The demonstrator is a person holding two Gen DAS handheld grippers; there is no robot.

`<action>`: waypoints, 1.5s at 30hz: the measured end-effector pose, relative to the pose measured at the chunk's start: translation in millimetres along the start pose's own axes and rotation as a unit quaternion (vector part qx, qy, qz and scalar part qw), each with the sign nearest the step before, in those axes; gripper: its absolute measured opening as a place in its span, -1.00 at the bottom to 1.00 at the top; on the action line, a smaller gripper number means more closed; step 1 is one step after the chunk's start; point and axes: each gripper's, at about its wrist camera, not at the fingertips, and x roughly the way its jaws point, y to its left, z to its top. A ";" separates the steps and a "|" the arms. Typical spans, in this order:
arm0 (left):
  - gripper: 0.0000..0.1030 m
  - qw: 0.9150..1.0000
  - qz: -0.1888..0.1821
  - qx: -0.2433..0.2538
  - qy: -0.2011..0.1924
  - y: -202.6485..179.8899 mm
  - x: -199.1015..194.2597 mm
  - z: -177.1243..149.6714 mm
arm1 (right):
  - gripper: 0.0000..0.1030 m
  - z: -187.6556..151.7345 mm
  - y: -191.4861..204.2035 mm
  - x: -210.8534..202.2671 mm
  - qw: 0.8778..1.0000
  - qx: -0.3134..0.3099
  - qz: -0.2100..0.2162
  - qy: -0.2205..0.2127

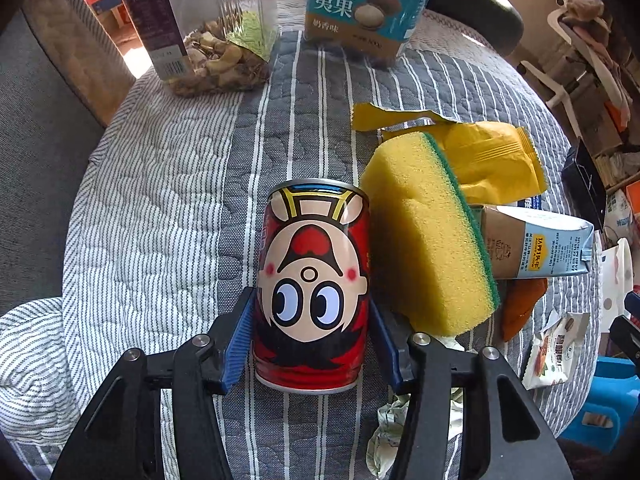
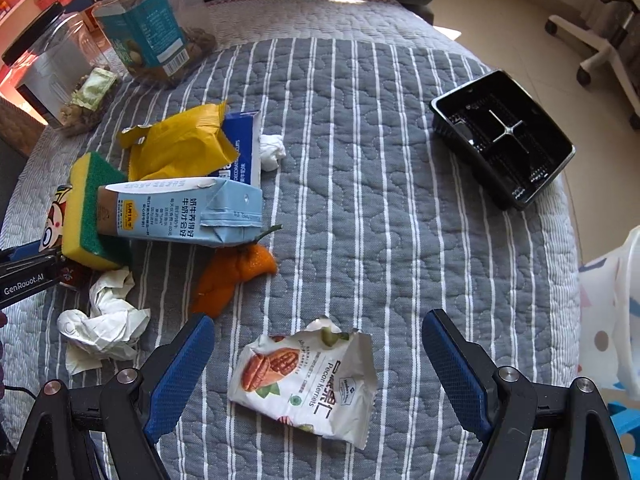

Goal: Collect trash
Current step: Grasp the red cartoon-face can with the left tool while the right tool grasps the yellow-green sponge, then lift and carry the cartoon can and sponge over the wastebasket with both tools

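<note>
A red drink can [image 1: 312, 280] with a cartoon face lies on the striped cloth. My left gripper [image 1: 311, 298] is shut on it, one blue pad against each side. A yellow and green sponge [image 1: 424, 240] leans on the can's right side. In the right wrist view the can [image 2: 50, 224] peeks out left of the sponge [image 2: 86, 216]. My right gripper [image 2: 316, 320] hangs open over a torn white pecan wrapper [image 2: 308, 380], which lies between its fingers without touching them.
A blue milk carton [image 2: 180, 212], yellow wrapper [image 2: 180, 148], orange peel [image 2: 232, 276] and crumpled tissues [image 2: 104, 320] cluster at the left. A black plastic tray [image 2: 504, 136] sits far right. Two clear snack jars [image 1: 200, 28] stand at the back. A white dotted bag [image 2: 616, 300] hangs off the table's right edge.
</note>
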 end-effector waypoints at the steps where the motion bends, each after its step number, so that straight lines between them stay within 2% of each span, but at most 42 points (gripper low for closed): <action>1: 0.08 1.000 -0.006 -0.007 -0.004 3.0 -2.1 -0.6 | 0.71 1.0 -1.3 -0.9 1.000 0.006 0.002 -0.001; 6: 0.07 0.999 -0.019 -0.013 -0.043 14.1 -43.4 -6.5 | 0.70 8.3 20.4 -6.5 1.000 -0.002 0.029 -0.009; 10: 0.07 0.997 0.001 0.004 -0.072 20.1 -77.2 -18.4 | 0.64 14.7 61.1 -11.1 0.997 -0.033 0.065 -0.024; 13: 0.07 0.997 0.004 0.008 -0.080 30.1 -92.3 -27.6 | 0.56 19.0 93.1 -8.3 0.994 -0.052 0.095 -0.026; 18: 0.07 0.996 0.007 -0.002 -0.090 47.7 -109.0 -36.5 | 0.25 27.3 131.3 8.3 0.989 -0.064 0.129 -0.024; 23: 0.07 0.995 0.001 -0.006 -0.099 54.2 -118.9 -36.8 | 0.08 31.1 156.7 36.7 0.988 -0.071 0.135 -0.013; 28: 0.07 0.995 0.003 -0.006 -0.096 57.0 -117.4 -34.7 | -0.08 31.3 166.3 57.1 0.990 -0.064 0.129 -0.001; 30: 0.07 0.995 -0.001 -0.010 -0.096 59.8 -119.0 -34.5 | -0.25 32.1 167.7 59.7 0.990 -0.064 0.129 -0.005; 33: 0.07 0.995 -0.009 -0.015 -0.100 61.9 -122.2 -33.7 | -0.37 30.9 168.3 57.7 0.990 -0.069 0.125 -0.011; 40: 0.07 0.994 -0.016 -0.009 -0.109 56.0 -129.4 -34.6 | -0.42 27.9 161.5 28.0 0.981 -0.054 0.183 -0.019; 45: 0.07 0.993 -0.023 0.006 -0.113 42.1 -133.0 -35.9 | -0.42 23.5 141.0 1.4 0.978 -0.041 0.200 -0.030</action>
